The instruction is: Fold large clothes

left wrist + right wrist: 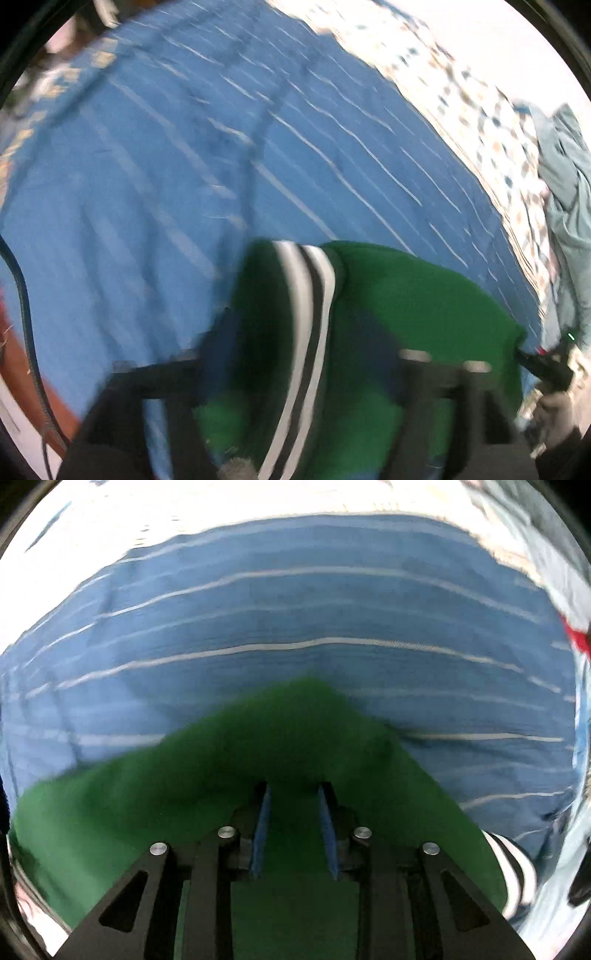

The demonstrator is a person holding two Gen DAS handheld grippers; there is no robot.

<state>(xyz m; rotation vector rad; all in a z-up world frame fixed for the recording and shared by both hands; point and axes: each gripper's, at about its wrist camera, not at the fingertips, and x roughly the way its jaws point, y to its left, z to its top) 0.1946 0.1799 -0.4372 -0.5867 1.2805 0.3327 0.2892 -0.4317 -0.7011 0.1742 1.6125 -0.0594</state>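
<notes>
While the green garment [424, 295] is seen lying bunched on the blue striped sheet [184, 166], folding is judged only begun. The left gripper [306, 354] is spread wide, released. The right gripper [294, 801] is parted over the cloth; no grasp is evident. Ample clear sheet is noted beyond; a patterned cover [461, 110] borders it

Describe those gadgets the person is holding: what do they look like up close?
The right gripper is matte black, with two angular arms pierced by triangular cut-outs, round silver pins at the joints, and thin blue pads lining its two fingers. The left gripper is blurred but shows the same black frame, silver pins and blue pads. At that view's right edge a hand seems to wear a light grey glove and dark sleeve.
</notes>
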